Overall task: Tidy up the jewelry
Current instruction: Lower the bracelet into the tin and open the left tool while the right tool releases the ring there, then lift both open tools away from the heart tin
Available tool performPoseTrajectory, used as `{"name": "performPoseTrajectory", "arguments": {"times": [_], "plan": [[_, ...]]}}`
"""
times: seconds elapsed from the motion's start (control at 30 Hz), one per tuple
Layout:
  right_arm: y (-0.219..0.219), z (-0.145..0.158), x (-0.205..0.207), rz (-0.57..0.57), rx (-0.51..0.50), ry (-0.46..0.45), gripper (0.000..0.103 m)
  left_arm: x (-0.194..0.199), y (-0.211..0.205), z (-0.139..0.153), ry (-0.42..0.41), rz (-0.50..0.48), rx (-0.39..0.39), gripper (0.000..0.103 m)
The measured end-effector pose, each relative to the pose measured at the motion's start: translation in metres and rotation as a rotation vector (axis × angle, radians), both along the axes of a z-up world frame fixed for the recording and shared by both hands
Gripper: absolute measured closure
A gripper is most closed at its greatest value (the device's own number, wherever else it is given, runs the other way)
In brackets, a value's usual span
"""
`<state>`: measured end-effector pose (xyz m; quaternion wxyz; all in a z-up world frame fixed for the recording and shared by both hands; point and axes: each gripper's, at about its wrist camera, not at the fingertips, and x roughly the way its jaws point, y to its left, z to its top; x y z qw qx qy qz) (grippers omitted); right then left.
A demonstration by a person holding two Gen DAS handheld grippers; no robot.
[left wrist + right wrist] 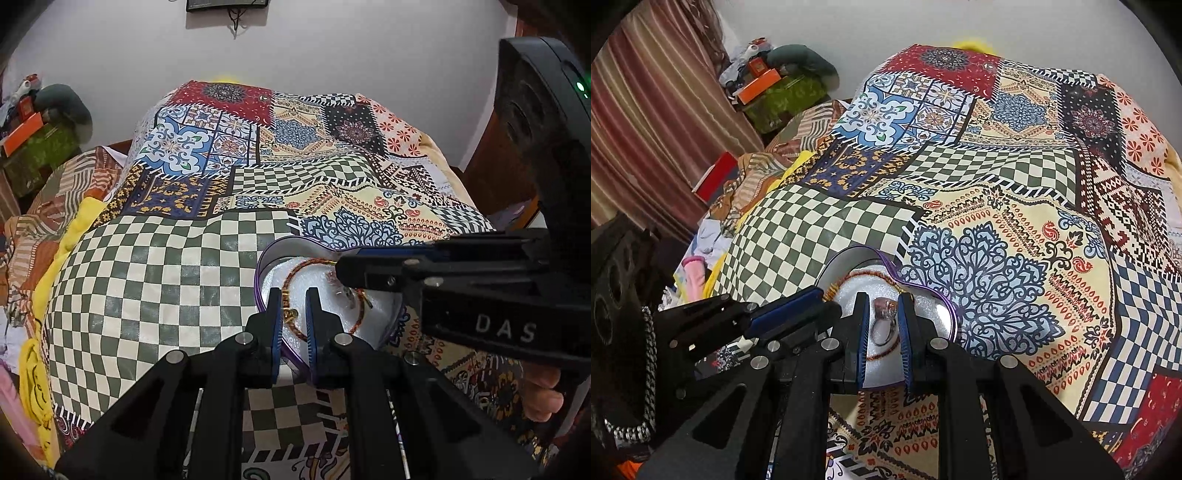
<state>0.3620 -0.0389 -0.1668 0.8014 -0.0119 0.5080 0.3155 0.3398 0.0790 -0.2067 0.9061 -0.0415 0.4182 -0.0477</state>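
Observation:
A purple heart-shaped box [263, 258] with white foam lining lies open on the patchwork bedspread; it also shows in the right wrist view [951, 312]. A red-and-gold braided thread bracelet [286, 280] lies in it, also seen in the right wrist view [864, 274]. My left gripper [293, 295] is narrowly open, its blue pads straddling the bracelet over the box's near rim. My right gripper [883, 301] reaches in from the right and is narrowly open around a silver ring with a pinkish stone [884, 317] lying on the foam. Whether either pair of pads touches the jewelry is unclear.
The patchwork bedspread [1015, 206] covers the bed. Striped and yellow bedding [62, 236] is heaped at its left edge. Orange and green boxes [768, 88] stand by the wall at far left, next to a striped curtain [646, 129]. A red box [714, 173] lies by the bed.

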Motion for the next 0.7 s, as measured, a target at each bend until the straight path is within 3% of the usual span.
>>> {"name": "performPoseTrajectory", "arguments": {"times": [0.27, 0.43, 0.5, 0.63, 0.7], "plan": [[-0.008, 0.011, -0.007, -0.021, -0.022, -0.033, 0.089, -0.008, 0.000, 0.007, 0.005, 0.016, 0.013, 0.093], [-0.016, 0.024, -0.021, -0.034, -0.036, -0.074, 0.088, -0.018, 0.000, 0.017, -0.005, 0.024, 0.023, 0.085], [-0.019, 0.030, -0.027, -0.039, -0.045, -0.095, 0.084, -0.024, -0.001, 0.023, -0.017, 0.031, 0.032, 0.078], [-0.024, 0.043, -0.042, -0.047, -0.060, -0.150, 0.068, -0.038, -0.002, 0.036, -0.042, 0.040, 0.042, 0.068], [-0.027, 0.049, -0.051, -0.051, -0.064, -0.178, 0.066, -0.045, -0.002, 0.042, -0.054, 0.047, 0.042, 0.063]]}}
